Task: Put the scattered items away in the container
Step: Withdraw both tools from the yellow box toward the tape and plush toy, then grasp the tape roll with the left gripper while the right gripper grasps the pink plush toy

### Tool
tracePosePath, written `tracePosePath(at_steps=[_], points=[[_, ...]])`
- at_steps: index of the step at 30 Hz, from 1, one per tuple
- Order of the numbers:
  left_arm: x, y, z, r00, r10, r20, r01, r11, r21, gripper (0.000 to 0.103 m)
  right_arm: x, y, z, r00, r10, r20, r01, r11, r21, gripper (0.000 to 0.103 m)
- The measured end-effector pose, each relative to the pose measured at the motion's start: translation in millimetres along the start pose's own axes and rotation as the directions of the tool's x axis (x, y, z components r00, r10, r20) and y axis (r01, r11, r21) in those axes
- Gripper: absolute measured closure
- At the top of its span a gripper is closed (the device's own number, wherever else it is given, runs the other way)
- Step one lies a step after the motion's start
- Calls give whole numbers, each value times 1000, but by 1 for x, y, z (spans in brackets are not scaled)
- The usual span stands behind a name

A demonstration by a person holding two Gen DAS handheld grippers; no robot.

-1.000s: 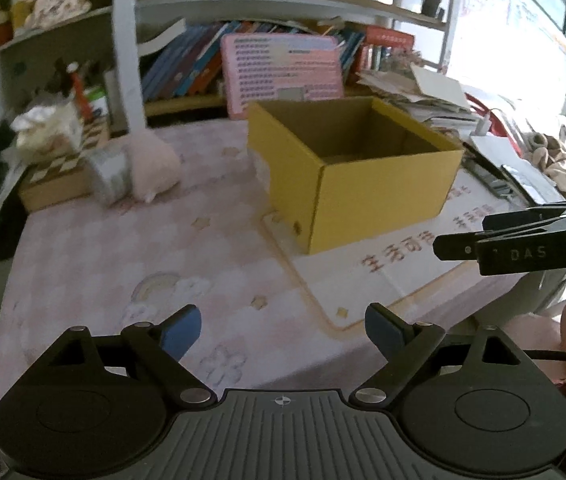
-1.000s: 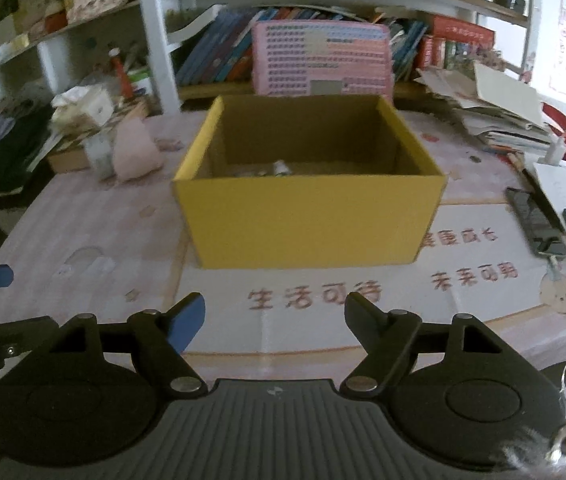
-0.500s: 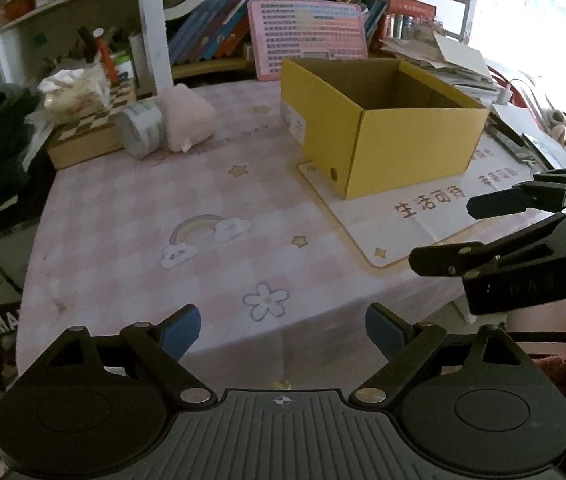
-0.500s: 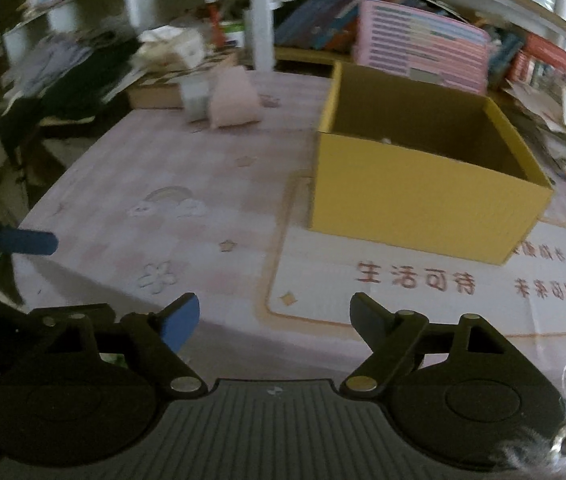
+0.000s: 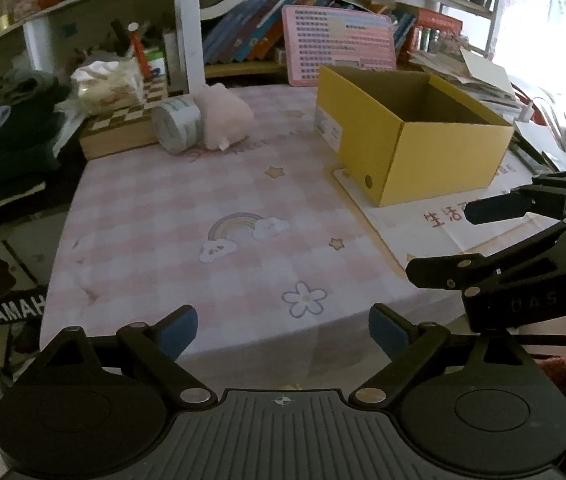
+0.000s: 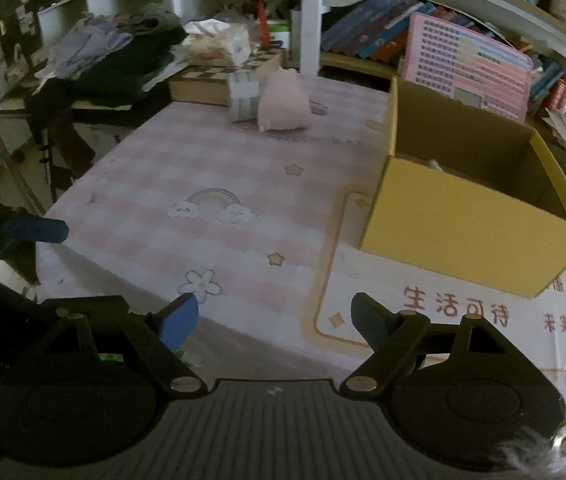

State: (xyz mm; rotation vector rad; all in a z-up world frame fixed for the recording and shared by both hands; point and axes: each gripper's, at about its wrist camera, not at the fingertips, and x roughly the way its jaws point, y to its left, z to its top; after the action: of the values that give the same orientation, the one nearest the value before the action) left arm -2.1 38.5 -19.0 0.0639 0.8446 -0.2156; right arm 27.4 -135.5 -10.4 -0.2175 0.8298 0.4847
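Note:
A yellow cardboard box (image 5: 439,160) stands open on a white mat at the table's right; it also shows in the right wrist view (image 6: 471,232), with something pale inside by its near wall. A pink plush toy (image 5: 223,118) and a roll of tape (image 5: 177,128) lie together at the far left of the table, also in the right wrist view as the plush (image 6: 283,102) and the roll (image 6: 243,96). My left gripper (image 5: 283,330) is open and empty at the table's near edge. My right gripper (image 6: 273,320) is open and empty, also at the near edge.
A checkered board box (image 5: 123,128) with a tissue pack on top sits behind the roll. Shelves of books and a pink board (image 5: 339,50) stand at the back. Dark clothes pile at the left (image 6: 115,64). Papers and phones clutter the right edge (image 5: 531,136).
Both grippers have pulled back from the box towards the table's near left edge. The views have swung left, so the plush and roll sit more central. Both grippers stayed open.

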Motion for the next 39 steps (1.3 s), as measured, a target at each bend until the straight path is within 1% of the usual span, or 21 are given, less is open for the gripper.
tracePosePath(at_steps=[10,17,24,30,36,39], points=[[8,19,6,999,37,3,-37,997,-60,8,19,6,20,1000,31,-3,-31,998,-55,20],[19,36,28,997,75,29,-73,994,-84,8,40,5,46,998,62,14,-61,993,-96,20],[35,55,62,991,117,71,-109,988,-112,8,64,-7,84,995,78,55,-72,992,-99,20],[54,69,94,982,157,104,-143,982,-124,8,86,-22,122,992,100,72,-95,994,-60,20],[77,81,119,976,186,111,-170,976,-139,8,116,-36,161,991,113,75,-110,993,-50,20],[92,87,130,973,207,103,-191,970,-147,8,133,-44,180,990,124,63,-122,992,-26,20]])
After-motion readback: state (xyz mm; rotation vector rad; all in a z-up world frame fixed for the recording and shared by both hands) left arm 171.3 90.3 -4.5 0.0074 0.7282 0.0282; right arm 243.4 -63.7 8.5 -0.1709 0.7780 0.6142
